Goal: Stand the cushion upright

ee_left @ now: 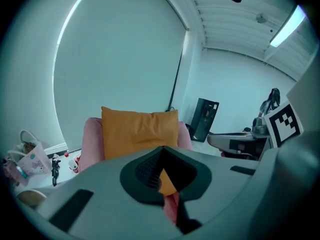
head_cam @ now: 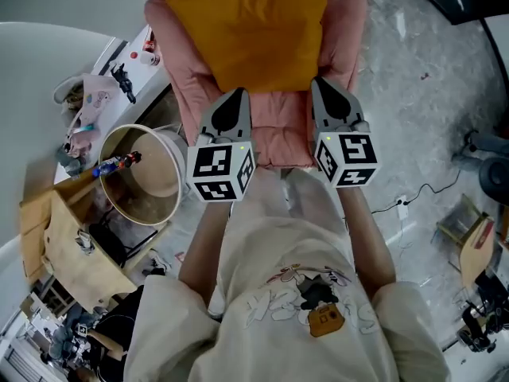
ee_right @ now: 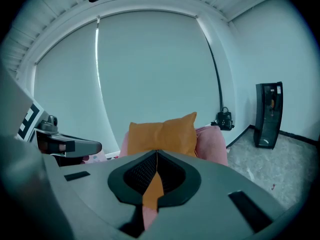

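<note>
Both jaw pairs are pressed together, empty: left gripper (head_cam: 236, 95) and right gripper (head_cam: 321, 83) hover over the pink chair (head_cam: 274, 130) seat. Just beyond their tips, the orange cushion (head_cam: 246, 22) stands upright against the chair back.

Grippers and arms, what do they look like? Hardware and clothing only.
The left gripper and right gripper are grey tapering shells with black ribbed pads. Each carries a white cube with black square markers and a small green light. The person wears a cream short-sleeved T-shirt with a cartoon print.
</note>
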The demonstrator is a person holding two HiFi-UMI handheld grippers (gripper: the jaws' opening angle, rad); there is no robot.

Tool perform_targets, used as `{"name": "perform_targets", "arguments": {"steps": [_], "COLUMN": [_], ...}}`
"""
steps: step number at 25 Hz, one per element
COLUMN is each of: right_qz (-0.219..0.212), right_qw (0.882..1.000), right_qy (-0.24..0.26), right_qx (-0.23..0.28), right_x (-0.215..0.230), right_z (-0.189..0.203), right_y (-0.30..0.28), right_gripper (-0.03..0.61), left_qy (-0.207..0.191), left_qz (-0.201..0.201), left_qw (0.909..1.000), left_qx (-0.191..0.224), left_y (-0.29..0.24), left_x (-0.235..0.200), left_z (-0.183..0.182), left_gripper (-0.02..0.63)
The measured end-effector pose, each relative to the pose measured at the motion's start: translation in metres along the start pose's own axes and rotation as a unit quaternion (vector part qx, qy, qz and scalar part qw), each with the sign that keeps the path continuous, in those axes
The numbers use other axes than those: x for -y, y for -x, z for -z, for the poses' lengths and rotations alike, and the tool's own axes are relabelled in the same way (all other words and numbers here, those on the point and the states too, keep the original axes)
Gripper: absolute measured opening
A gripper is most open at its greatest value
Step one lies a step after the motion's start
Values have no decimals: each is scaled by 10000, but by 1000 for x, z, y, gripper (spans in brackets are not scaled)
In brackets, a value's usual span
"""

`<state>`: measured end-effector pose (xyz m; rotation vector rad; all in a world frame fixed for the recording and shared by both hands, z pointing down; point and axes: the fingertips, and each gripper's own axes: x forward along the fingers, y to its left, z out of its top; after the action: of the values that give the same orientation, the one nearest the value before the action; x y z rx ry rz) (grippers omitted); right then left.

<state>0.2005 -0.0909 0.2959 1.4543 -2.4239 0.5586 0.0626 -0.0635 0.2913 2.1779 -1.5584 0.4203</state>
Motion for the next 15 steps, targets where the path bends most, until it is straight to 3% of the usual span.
{"name": "perform_targets", "arguments": {"steps": [15], "right_qz": [-367], "right_qw": [9986], "right_qy": [139], "right_qx": [367], "right_x": [-26], "right_z": [-15], "right_y": [88], "right_gripper": [22], "left_qy": [-66], "left_qz": [-36], "left_qw": [9992], "left_qx": [384], "left_y": [82], "left_x": [63], "left_z": [-19], "left_gripper": [5]}}
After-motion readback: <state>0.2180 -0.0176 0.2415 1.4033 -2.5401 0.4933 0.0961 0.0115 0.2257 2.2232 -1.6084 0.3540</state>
